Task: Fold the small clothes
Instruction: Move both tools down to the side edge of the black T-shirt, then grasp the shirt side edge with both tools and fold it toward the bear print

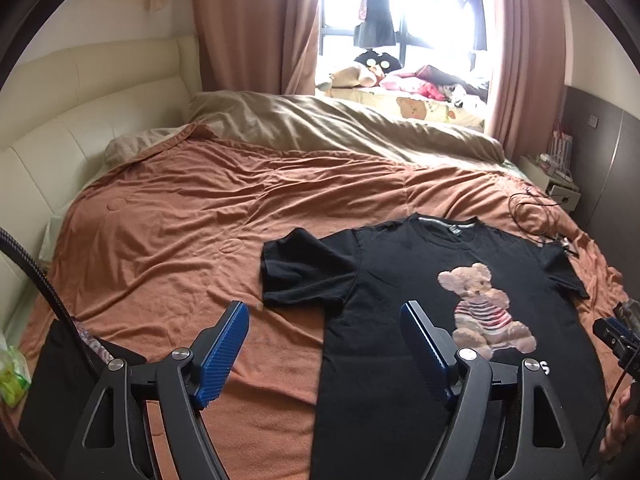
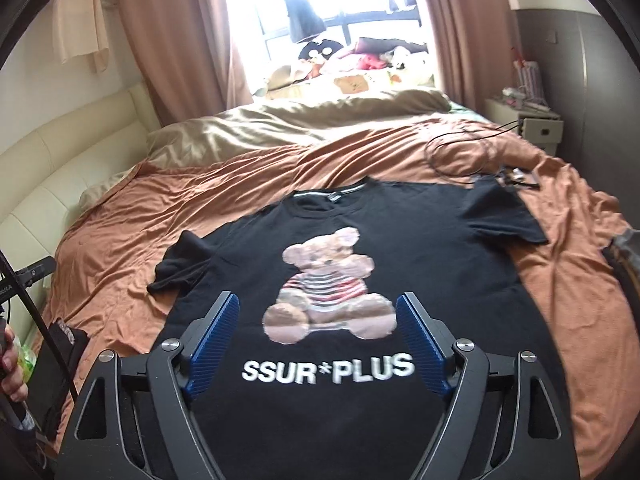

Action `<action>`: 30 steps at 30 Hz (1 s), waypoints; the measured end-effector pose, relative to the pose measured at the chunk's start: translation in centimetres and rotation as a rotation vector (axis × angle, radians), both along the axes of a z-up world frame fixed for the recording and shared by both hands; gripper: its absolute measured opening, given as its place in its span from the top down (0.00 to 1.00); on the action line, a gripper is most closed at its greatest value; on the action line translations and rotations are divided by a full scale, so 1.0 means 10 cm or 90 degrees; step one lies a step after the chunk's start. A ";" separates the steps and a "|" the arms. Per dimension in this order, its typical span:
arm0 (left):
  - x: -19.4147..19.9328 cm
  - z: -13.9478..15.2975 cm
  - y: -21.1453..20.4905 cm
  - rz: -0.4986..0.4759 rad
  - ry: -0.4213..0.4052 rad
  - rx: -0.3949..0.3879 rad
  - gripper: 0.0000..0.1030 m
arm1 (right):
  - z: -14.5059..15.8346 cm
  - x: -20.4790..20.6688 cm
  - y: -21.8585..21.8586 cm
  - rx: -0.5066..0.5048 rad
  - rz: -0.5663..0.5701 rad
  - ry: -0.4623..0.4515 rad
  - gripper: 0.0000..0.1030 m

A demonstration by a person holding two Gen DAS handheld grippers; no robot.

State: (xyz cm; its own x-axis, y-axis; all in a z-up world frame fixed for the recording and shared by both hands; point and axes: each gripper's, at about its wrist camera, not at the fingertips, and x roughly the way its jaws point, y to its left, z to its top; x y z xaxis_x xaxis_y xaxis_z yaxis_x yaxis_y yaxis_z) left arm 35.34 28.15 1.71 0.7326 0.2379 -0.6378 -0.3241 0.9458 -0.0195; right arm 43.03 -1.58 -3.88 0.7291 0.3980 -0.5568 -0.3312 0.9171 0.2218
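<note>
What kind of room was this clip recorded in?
A bedroom, almost certainly. A large bed with an orange blanket and a padded cream headboard fills the view, pink curtains frame a bright window, and a bedside table stands at the far side. A black T-shirt lies spread flat on the bed.

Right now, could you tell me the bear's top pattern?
Red, white and dark stripes on the bear's top, clearest from the right wrist.
</note>
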 end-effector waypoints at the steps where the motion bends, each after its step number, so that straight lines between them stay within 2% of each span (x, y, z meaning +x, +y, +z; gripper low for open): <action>1: 0.06 -0.03 0.06 0.005 0.008 -0.005 0.28 | -0.02 0.08 0.05 0.006 0.005 0.008 0.23; 8: 0.46 -0.36 0.47 0.044 0.043 -0.059 0.30 | -0.13 0.66 0.39 0.043 0.025 0.047 0.28; 11: 0.63 -0.55 0.63 0.061 0.062 -0.079 0.35 | -0.20 0.87 0.56 0.045 0.037 0.062 0.32; 17: 0.97 -0.92 0.93 0.089 0.072 -0.129 0.35 | -0.36 1.31 0.89 0.057 0.067 0.108 0.46; 19: 1.07 -1.04 1.01 0.096 0.077 -0.153 0.35 | -0.41 1.46 0.97 0.069 0.075 0.123 0.54; 30: 1.38 -1.56 1.33 0.133 0.098 -0.200 0.35 | -0.71 1.95 1.32 0.094 0.110 0.162 0.60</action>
